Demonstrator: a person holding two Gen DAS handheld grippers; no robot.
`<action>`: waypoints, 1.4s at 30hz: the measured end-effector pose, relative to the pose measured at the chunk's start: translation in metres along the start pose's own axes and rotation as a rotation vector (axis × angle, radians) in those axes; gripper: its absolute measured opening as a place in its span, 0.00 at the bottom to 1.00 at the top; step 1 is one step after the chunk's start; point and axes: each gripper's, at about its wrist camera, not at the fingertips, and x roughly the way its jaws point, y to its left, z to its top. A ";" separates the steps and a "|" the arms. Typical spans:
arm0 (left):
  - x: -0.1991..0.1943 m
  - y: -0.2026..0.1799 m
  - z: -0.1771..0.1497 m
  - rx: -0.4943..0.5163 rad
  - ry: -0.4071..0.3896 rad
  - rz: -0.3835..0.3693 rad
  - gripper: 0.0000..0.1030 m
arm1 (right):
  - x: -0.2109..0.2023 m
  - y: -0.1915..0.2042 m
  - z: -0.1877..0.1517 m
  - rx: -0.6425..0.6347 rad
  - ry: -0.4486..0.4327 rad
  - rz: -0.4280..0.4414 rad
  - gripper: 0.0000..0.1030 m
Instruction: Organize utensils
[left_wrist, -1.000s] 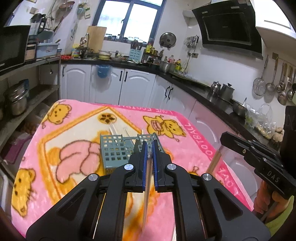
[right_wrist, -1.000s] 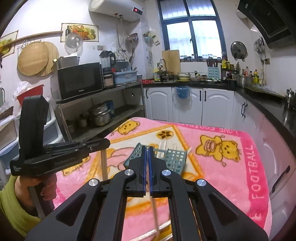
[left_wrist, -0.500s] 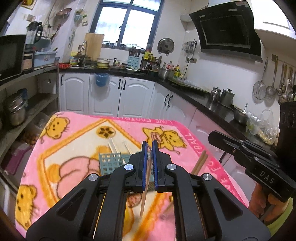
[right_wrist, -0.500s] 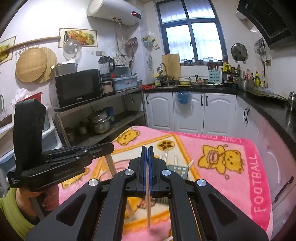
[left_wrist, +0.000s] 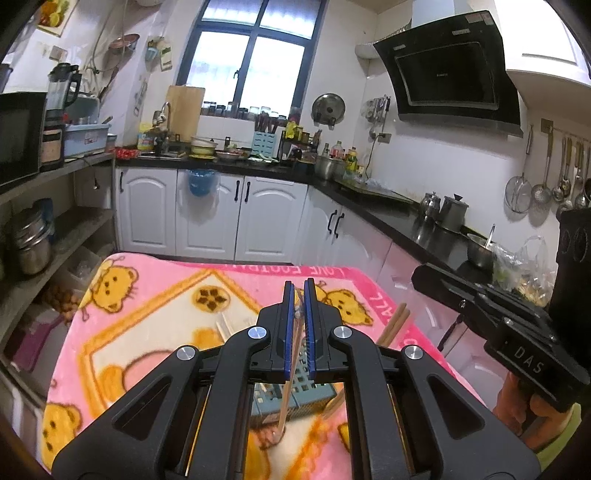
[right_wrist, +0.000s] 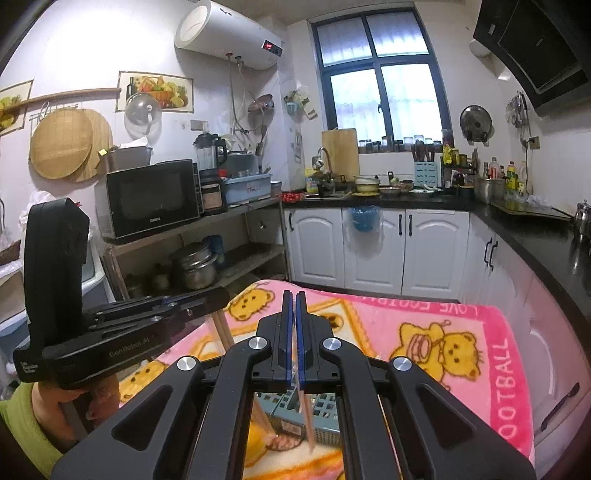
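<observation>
**Chopsticks held above basket, long axes hanging downward**

Blue-grey perforated plastic utensil basket (left_wrist: 295, 398) sits on the pink bear-print blanket (left_wrist: 155, 306) covering the tabletop, directly below both jaws. Left gripper (left_wrist: 299, 295) is clamped on a thin wooden chopstick (left_wrist: 286, 398); right gripper (right_wrist: 293, 306) likewise grips another chopstick (right_wrist: 306, 417).

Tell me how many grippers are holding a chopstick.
2: the left gripper pinches a chopstick, and the right gripper pinches another chopstick; whether either holds a second is unclear.
</observation>
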 end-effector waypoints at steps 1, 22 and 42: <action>0.001 0.000 0.000 0.003 0.000 0.002 0.03 | 0.001 -0.001 -0.001 0.003 0.002 0.000 0.02; 0.016 0.016 -0.047 -0.026 0.092 0.052 0.47 | 0.019 -0.018 -0.052 0.066 0.150 -0.035 0.27; -0.008 0.032 -0.117 -0.073 0.187 0.162 0.90 | -0.005 -0.014 -0.139 0.111 0.277 -0.082 0.66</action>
